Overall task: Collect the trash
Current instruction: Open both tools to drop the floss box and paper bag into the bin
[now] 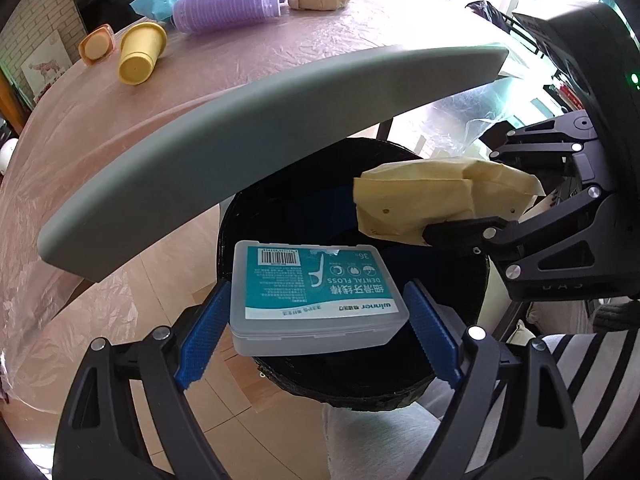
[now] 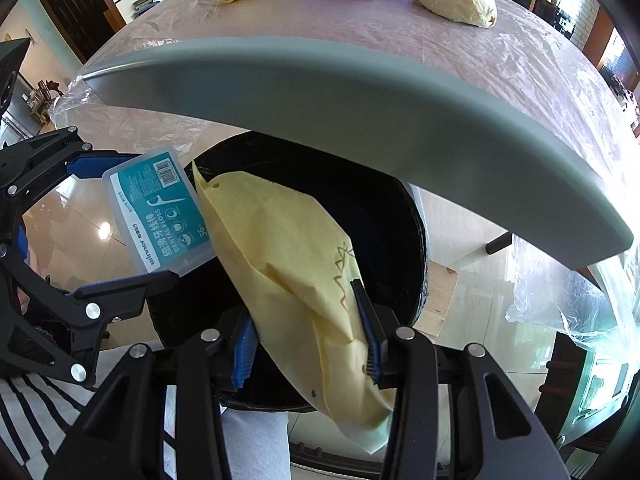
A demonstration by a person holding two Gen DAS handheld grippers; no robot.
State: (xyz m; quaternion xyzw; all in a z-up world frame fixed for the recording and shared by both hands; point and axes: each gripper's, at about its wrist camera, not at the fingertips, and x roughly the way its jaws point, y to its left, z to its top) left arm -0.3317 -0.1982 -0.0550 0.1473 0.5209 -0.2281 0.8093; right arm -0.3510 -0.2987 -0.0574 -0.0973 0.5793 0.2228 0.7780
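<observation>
The left claw (image 1: 318, 330) stands wide, its blue pads clamping a dental floss box (image 1: 318, 292) directly over the black bin (image 1: 460, 288) below the tabletop (image 1: 280, 64) edge. Just beside it, the right claw (image 2: 308, 344) is pinched tight on a yellow paper bag (image 2: 280, 248), which hangs above the same bin.
</observation>
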